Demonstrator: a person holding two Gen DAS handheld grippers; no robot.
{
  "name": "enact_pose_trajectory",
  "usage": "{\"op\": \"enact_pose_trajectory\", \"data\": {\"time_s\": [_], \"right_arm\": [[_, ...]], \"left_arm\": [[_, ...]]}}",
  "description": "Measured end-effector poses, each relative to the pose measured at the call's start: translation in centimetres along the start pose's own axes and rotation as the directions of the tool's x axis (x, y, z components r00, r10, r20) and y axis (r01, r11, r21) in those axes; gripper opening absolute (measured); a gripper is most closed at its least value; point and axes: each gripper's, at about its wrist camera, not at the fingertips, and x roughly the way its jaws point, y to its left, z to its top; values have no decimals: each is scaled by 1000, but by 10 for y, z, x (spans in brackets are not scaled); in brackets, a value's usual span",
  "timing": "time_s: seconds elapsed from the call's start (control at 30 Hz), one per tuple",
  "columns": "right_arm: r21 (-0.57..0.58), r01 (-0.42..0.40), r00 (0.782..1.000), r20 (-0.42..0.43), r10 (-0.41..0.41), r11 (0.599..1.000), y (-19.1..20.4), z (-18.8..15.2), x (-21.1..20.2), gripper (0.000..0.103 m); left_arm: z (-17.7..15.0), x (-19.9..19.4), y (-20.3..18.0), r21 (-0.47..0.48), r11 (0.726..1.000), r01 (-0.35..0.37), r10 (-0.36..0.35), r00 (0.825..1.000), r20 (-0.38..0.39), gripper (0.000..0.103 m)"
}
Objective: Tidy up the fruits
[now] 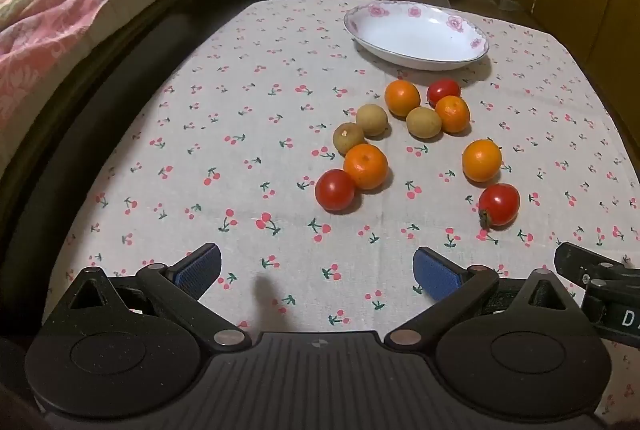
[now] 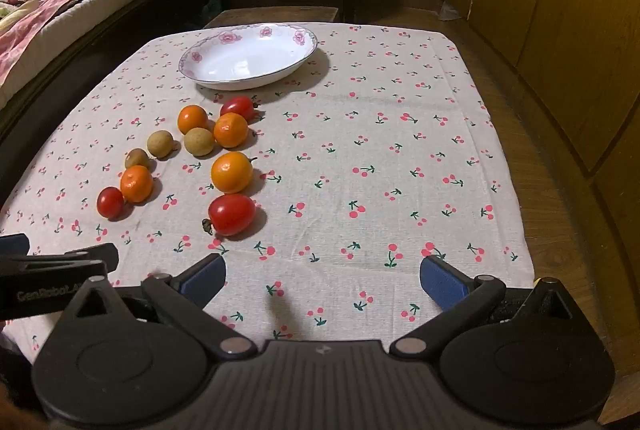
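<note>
Blue-padded fingers (image 1: pixel 202 270) of the left gripper (image 1: pixel 316 272) stand wide apart with nothing between them, low in the frame over the cherry-print tablecloth (image 1: pixel 240 158). Likewise the right gripper (image 2: pixel 322 280) is spread wide and holds nothing. Ten small fruits sit loose at centre: oranges (image 1: pixel 365 166), red tomatoes (image 1: pixel 335 189) and brown longans (image 1: pixel 371 119). Beyond them, toward the upper frame, sits a white flowered dish (image 1: pixel 416 36).

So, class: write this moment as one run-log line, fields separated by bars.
stage: start | plate: empty | fruits: all loose on tablecloth | left hand-held gripper: open, holding nothing | right hand-held gripper: open, holding nothing
</note>
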Motion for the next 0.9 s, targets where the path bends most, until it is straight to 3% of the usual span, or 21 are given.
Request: {"op": "enact_pose_trajectory", "data": {"time_s": [0.9], "right_arm": [[-5, 0, 1000, -8, 0, 1000, 3, 0, 5, 103]], "left_arm": [[0, 1, -4, 3, 1000, 20, -20, 1000, -14, 103]]}}
